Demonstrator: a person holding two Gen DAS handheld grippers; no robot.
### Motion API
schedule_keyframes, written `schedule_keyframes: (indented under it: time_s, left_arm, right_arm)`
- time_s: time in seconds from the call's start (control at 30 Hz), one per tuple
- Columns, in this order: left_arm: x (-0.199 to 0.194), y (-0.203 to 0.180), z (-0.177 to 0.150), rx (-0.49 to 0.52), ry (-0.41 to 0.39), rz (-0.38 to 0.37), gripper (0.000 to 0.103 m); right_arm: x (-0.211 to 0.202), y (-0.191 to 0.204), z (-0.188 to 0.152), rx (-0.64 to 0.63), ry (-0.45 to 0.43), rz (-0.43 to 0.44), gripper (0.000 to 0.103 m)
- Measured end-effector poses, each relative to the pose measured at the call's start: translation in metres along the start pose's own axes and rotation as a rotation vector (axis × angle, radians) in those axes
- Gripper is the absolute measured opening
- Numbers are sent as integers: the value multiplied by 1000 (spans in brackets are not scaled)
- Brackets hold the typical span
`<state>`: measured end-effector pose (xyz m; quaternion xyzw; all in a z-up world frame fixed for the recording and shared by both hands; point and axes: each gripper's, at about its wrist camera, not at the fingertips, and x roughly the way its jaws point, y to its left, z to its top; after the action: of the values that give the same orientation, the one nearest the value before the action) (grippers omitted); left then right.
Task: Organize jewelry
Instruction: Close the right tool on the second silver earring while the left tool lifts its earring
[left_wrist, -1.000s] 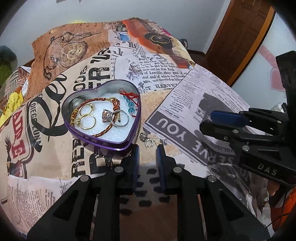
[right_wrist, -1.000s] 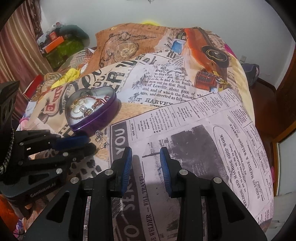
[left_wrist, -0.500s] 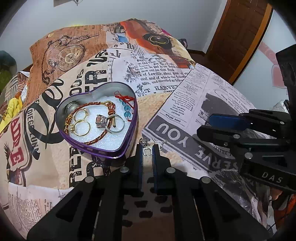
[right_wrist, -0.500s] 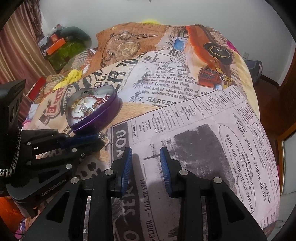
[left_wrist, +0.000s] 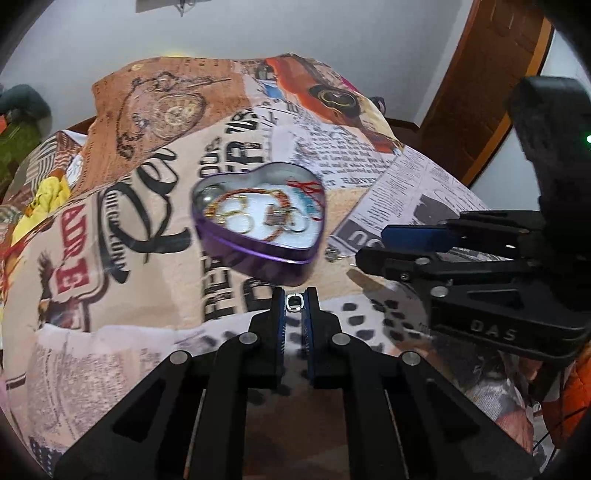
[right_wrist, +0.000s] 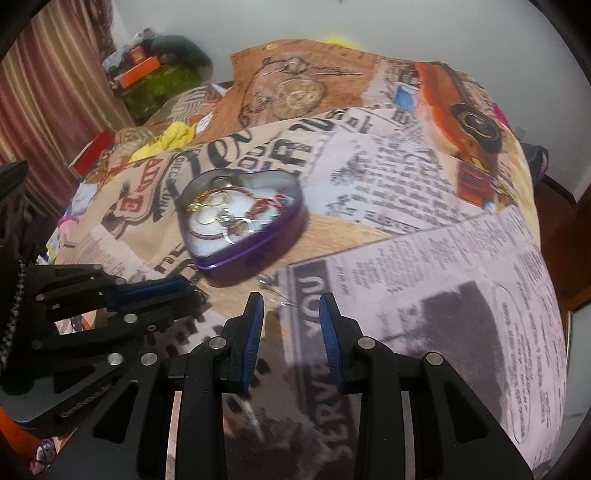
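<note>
Left-wrist view, left to right: heart-shaped purple tin (left_wrist: 258, 236) of rings and bracelets at centre, on the newsprint-patterned bedspread (left_wrist: 110, 295); below it, left claw (left_wrist: 294, 303) pinching what appears a small silver earring (left_wrist: 294, 302); right claw (right_wrist: 291, 317) narrowly parted, empty.

Two wrist fisheyes, steeply downward, close; shared heart tin (left_wrist: 258, 236) on bedspread (left_wrist: 110, 295)

A home bedroom: printed bedspread (left_wrist: 147, 258), wooden door (left_wrist: 491, 74), curtain (right_wrist: 48, 92).
</note>
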<state>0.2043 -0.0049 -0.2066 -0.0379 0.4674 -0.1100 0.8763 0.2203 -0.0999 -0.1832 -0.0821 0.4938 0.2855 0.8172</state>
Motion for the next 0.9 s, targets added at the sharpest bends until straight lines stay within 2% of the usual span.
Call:
schedule_keyframes:
  time_s: [0.37,0.4,0.43,0.47,0.7,0.9]
  left_arm:
    - [-3,18,-2,-39,-21,-22,8]
    - [-3,19,-2,-41,-21,-22,8]
    - [-3,20,-2,-42,-21,-23,8]
    - [-4,20,-2,-42,-22,-21,8]
    - [-16,18,1,-41,-48,-3,8]
    - [-38,12,10,-25,-100,12,8]
  right_arm:
    - [25,18,10,-86,42,-20,28]
    - [24,19,9,-94,39,-27,26]
    - [24,20,9,-98,37,-29,15]
    - [24,21,8,-102,42,-32,9]
    - [10,23,9,-91,12,-58,9]
    - [-18,23,18,-56,-61,-65,9]
